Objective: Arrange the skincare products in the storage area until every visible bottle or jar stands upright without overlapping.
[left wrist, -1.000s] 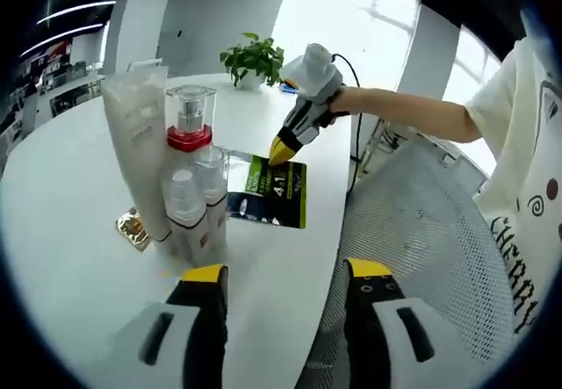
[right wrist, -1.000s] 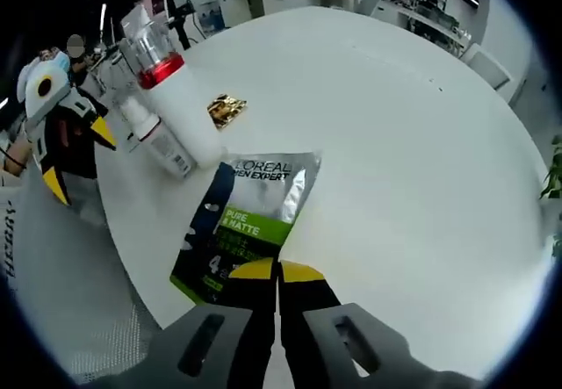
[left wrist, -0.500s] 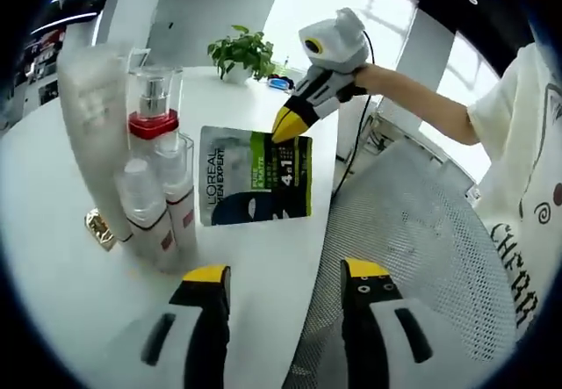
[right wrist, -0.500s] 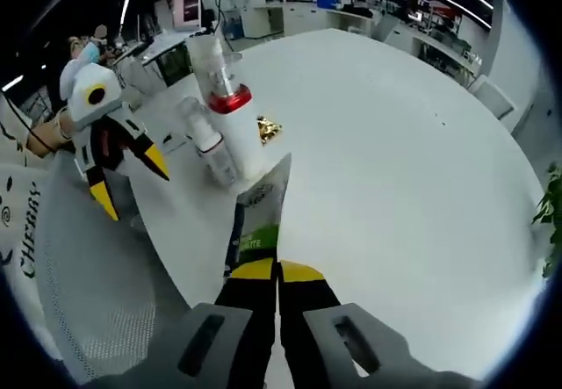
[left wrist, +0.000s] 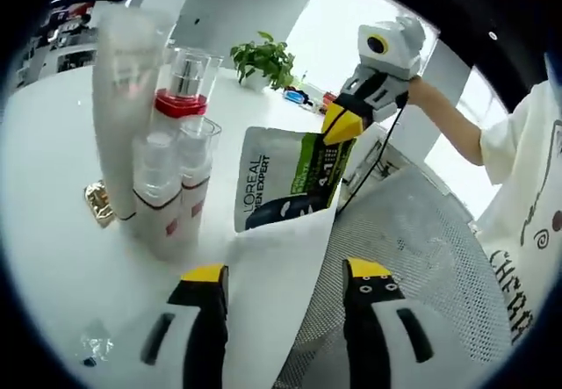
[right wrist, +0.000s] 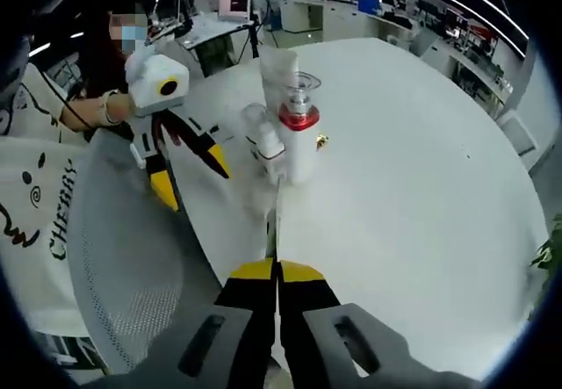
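Note:
A silver and green L'Oreal sachet [left wrist: 290, 178] hangs upright over the table edge, and my right gripper [left wrist: 341, 126] is shut on its top corner. In the right gripper view the sachet [right wrist: 274, 222] appears edge-on, rising from my shut right gripper [right wrist: 277, 270]. To its left stands a tight cluster: a tall white tube [left wrist: 118, 117], a pump bottle with a red collar [left wrist: 183, 99] and two small clear-capped bottles [left wrist: 158, 196], all upright. My left gripper [left wrist: 288, 275] is open and holds nothing, just short of the cluster. It also shows as the left gripper [right wrist: 191, 176] beside the pump bottle [right wrist: 294, 126].
A small gold foil piece [left wrist: 98, 205] lies by the tube's base on the round white table [right wrist: 421, 161]. A potted plant [left wrist: 268, 60] stands at the far rim. A grey mesh chair [left wrist: 413, 257] sits below the table edge. A person's white shirt [right wrist: 35, 205] is close by.
The sachet lay flat on the table a second ago; my right gripper has lifted it by one corner so it now hangs upright. The bottle cluster has stayed put.

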Demonstrator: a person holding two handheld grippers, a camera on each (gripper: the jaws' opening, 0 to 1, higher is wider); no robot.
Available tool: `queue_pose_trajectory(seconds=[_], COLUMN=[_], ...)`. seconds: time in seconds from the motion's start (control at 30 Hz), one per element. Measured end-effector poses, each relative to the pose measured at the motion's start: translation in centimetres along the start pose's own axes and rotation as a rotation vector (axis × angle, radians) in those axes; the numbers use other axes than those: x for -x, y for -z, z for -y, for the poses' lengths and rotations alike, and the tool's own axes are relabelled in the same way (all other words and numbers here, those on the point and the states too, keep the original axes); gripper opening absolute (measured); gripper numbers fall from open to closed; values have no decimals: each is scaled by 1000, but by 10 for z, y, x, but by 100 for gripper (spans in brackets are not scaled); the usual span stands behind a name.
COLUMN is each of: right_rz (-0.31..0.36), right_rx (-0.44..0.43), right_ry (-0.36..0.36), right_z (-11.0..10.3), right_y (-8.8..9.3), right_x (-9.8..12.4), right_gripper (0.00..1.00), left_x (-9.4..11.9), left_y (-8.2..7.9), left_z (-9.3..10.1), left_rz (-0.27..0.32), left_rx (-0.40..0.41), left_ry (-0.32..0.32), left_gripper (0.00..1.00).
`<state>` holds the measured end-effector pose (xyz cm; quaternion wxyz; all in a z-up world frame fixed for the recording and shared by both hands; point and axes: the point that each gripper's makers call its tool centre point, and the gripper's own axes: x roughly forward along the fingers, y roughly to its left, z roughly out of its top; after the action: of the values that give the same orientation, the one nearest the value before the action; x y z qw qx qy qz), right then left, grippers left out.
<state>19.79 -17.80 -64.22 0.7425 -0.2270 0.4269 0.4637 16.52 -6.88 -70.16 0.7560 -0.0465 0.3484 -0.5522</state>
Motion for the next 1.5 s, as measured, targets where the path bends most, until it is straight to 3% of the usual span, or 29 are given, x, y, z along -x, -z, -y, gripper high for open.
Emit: queue_pose_trajectory(seconds=[0.17,0.5,0.63,0.7,0.77,0.83,0.87,0.93,0.97,1.07,1.17,1.3,1.37,1.5], right_rz=[11,32,57,65,73,84,89,103,106,128,141,155,166,174], right_rx=[50,184,226,243,262,279,287,312,320,338,354,375,382,385], right_ry=[-42,-89,-104,-106,-111,-115,-118,-109,-112,-117,-128,-143,-142,-147], right_z=[-15,-42,-49,-51,-53,-56,-57,-59,-61,-65,-71,-77,-79,-79], right_y=[-15,-54,-74,-82,-91,-98,-102,-111,-115,-126,-134,-145,-150,-154], right_x=[2,10,16,19,23,26,27,30,31,33,33,30,30,28], right_gripper=[1,1,1,1,1,1,1,1,1,1,1,1,1,1], left_x=[3,12,14,14,15,17,19,23,26,25,24,29,33,50], left_y=[6,13,11,11,7,-4,-6,-15,-16,-17,-17,-32,-41,-52], left_z=[-4,-19,-16,-13,-11,-7,-5,-1,3,3,7,17,14,13], left_rz=[-5,46,89,102,129,204,214,276,279,300,299,400,458,541], left_rx=[27,122,187,183,200,186,214,255,269,221,244,246,273,282], left_ry=[-2,20,63,99,116,151,171,227,270,246,266,343,338,366], left_gripper=[45,42,41,40,39,39,39,37,36,31,28,27,26,14])
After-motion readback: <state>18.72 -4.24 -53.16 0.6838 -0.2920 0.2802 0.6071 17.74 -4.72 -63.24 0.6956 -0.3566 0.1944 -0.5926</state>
